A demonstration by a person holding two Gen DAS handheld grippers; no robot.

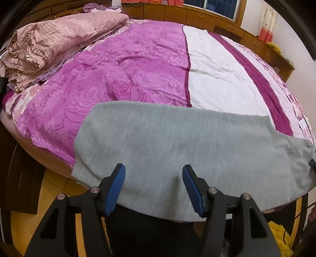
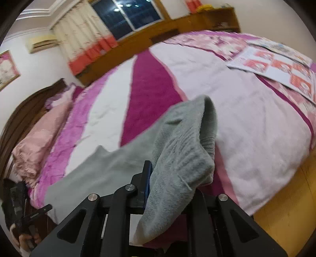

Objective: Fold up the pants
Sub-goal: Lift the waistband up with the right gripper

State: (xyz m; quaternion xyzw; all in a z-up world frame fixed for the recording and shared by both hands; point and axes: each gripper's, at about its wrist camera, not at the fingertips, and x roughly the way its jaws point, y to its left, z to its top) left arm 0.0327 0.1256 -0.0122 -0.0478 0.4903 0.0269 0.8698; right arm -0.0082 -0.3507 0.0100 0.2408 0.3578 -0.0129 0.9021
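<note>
Two views split the scene between them. The left wrist view shows the grey sweatpants (image 1: 177, 150) spread flat along the near edge of the bed (image 1: 227, 79), their knit surface smooth and faintly heathered, one rounded end hanging over the bed's near left corner. The left gripper (image 1: 153, 189) hovers over that near edge with its blue ribbed pads (image 1: 116, 189) standing apart and nothing pinched between them. Only this view shows the heap of pink checked, ruffled bedding (image 1: 49, 45) at the far left corner and the glossy purple rose-patterned cover (image 1: 118, 79) beside a white panel and a dark magenta stripe.

The right wrist view shows what the other does not: the right gripper (image 2: 156, 178) clamped on the ribbed cuff end of the sweatpants (image 2: 181, 150), which is raised off the bed (image 2: 256, 122) and droops in a soft, fuzzy fold over the black frame. One blue pad (image 2: 148, 178) shows; the other is hidden under the cloth. The rest of the garment trails flat toward the left edge of the bed. Here too are a cream curtain with an orange hem (image 2: 85, 37), a dark window (image 2: 126, 13), a wall air conditioner (image 2: 41, 42), and a person's hand (image 2: 25, 239) on the other tool at the lower left.
</note>
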